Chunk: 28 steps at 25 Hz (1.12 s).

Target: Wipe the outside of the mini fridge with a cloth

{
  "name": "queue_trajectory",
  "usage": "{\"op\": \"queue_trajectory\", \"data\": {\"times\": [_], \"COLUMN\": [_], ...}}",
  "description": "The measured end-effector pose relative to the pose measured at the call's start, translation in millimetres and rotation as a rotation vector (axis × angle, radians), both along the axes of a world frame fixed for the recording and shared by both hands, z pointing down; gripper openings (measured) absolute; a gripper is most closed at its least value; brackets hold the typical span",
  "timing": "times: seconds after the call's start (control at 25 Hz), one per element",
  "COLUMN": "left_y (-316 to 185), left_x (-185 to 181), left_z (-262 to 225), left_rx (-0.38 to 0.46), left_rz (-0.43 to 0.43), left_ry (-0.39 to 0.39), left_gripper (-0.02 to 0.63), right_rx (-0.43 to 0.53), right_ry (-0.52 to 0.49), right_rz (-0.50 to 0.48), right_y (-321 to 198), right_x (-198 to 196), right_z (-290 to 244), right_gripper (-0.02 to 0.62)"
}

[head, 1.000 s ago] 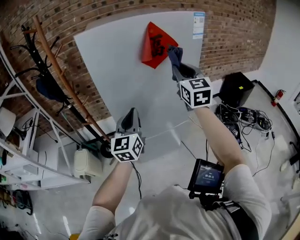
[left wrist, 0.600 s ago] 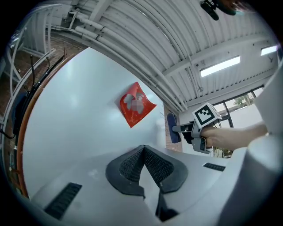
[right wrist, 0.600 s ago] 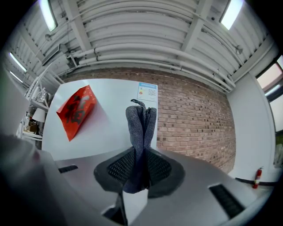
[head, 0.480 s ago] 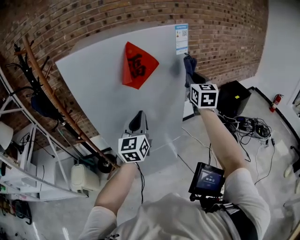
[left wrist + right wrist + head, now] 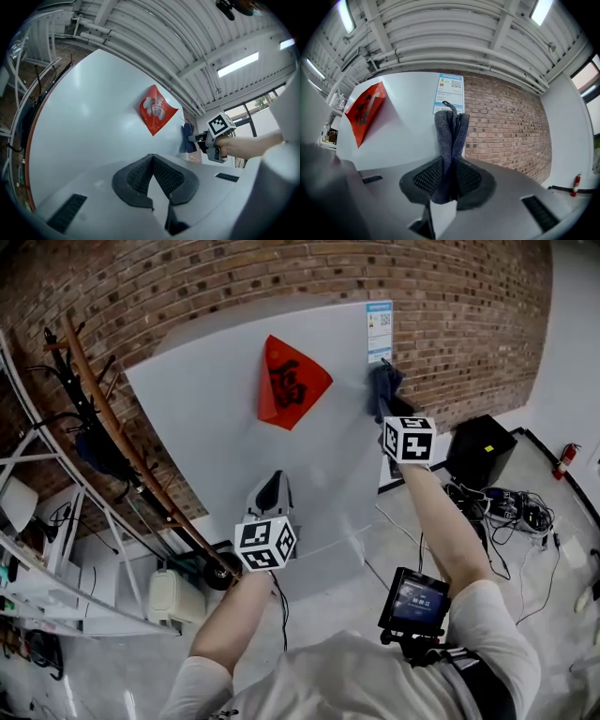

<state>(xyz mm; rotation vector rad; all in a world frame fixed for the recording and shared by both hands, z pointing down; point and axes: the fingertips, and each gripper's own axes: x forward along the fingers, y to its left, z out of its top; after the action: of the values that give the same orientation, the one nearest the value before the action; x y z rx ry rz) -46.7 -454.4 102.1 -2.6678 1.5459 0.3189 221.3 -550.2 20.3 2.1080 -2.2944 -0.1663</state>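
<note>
Cloth [image 5: 449, 133] is pinched by the right gripper [image 5: 449, 176] against the white fridge [image 5: 216, 437], at its edge under a label [image 5: 379, 331]. Left gripper [image 5: 153, 161] is pressed together, empty. Brick wall [image 5: 469, 315] stands behind.

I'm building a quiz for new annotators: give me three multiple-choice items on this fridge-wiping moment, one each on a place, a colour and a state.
1. Where on the white fridge is the dark blue-grey cloth held?
A) just below the blue-and-white label sticker, near the right edge
B) at the bottom edge
C) at the left edge

2. What colour is the diamond-shaped paper decoration?
A) green
B) red
C) yellow

3. How do the jaws of the left gripper stand?
A) shut on the cloth
B) wide apart
C) together, on nothing

Answers: 1 A, the right gripper holds it right under the sticker; 2 B, it shows red in every view; 3 C, they meet with nothing between.
</note>
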Motion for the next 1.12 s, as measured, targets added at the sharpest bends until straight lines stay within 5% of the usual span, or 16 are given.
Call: {"op": "queue_trajectory", "data": {"times": [1.12], "left_y": [65], "left_x": [-153], "left_z": [20], "left_rx": [-0.033], "left_rz": [-0.147], "left_ry": [0.016], "left_gripper": [0.003], "right_rx": [-0.020], "right_ry": [0.049], "right_rz": [-0.329], "right_y": [64], "right_x": [-258], "right_z": [32], "right_gripper": [0.072]}}
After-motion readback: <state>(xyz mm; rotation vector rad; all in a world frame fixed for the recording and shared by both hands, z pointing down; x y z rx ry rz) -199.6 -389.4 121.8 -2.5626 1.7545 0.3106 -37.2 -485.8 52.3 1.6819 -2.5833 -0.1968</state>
